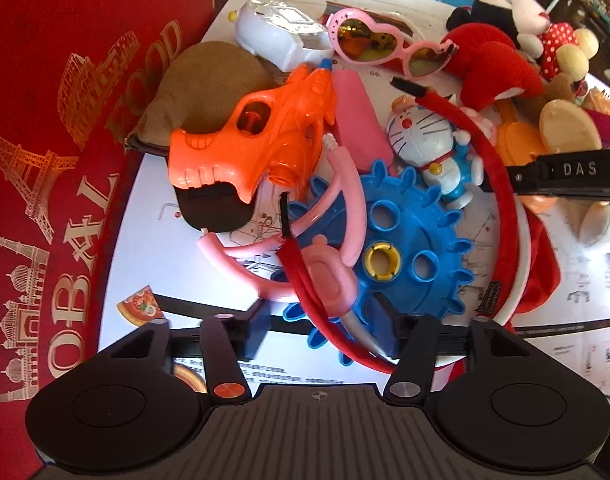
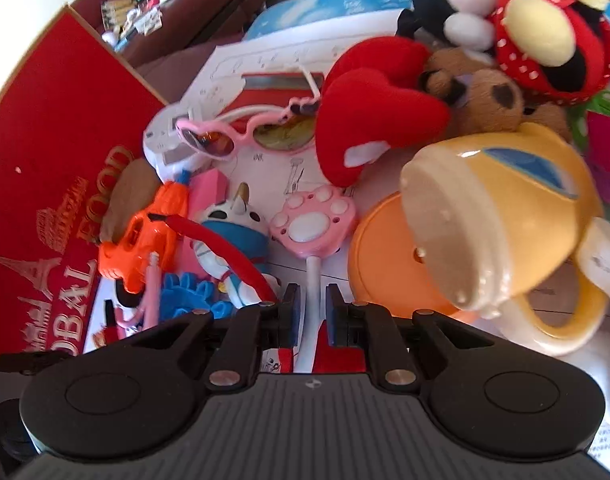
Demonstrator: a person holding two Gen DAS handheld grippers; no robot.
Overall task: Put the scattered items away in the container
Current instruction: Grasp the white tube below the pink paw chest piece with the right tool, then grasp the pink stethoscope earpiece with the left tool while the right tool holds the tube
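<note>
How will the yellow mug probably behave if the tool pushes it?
The yellow mug looks like glazed ceramic, so probably heavy for its size, slippery and breakable. It lies tilted against the orange lid, so a push may roll or swing it around its handle.

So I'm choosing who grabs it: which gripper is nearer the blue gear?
Left. The left gripper is open right over the blue gear. The right gripper straddles a paw wand's white stick, the gear off to its left.

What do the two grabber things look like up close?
Both are black plastic. The left gripper and right gripper have ribbed bodies, round side discs and dark blue pads on their jaws. One left pivot cap is orange; the others are silver.
</note>
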